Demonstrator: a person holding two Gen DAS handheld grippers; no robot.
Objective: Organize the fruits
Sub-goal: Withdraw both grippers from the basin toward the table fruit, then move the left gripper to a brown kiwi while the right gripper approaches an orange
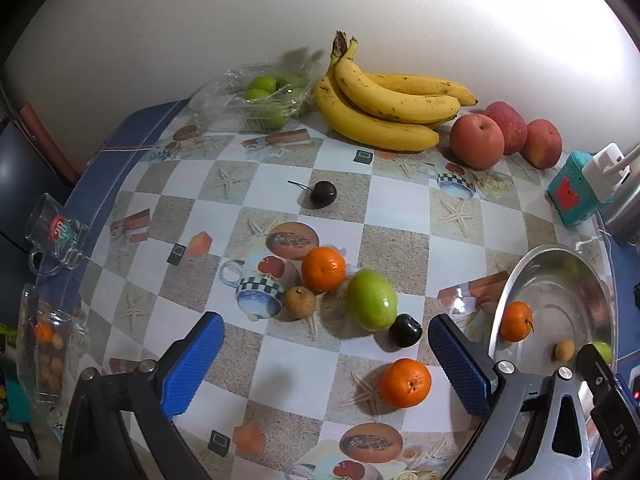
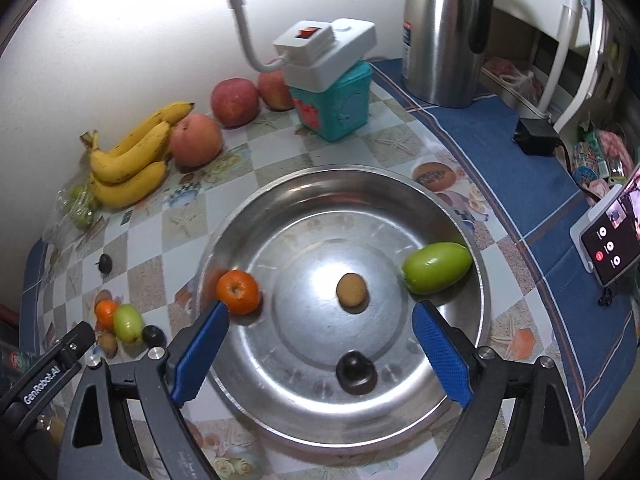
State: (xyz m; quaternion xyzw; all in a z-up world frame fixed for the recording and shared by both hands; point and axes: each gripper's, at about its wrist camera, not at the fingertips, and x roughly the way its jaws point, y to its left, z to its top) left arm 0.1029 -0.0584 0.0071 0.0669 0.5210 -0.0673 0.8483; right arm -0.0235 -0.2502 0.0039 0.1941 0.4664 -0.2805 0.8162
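Note:
My left gripper [image 1: 326, 346] is open and empty above the checked table. Ahead of it lie a mandarin [image 1: 323, 269], a green fruit [image 1: 371, 299], a brown longan [image 1: 300, 302], a dark cherry [image 1: 405, 331] and a second mandarin [image 1: 405, 382]. Another cherry [image 1: 323, 193] lies farther back. My right gripper [image 2: 320, 324] is open and empty over the steel bowl [image 2: 460, 216]. The bowl holds a mandarin [image 2: 238, 292], a longan [image 2: 351, 289], a green fruit [image 2: 436, 267] and a dark cherry [image 2: 356, 372].
Bananas [image 1: 384, 108], three apples [image 1: 476, 140] and a bag of green fruits [image 1: 264, 98] line the wall. A teal box [image 2: 332, 104] with a white lamp base, a steel thermos [image 2: 444, 32] and a phone [image 2: 610, 240] stand right. Glass mugs [image 1: 56, 232] sit left.

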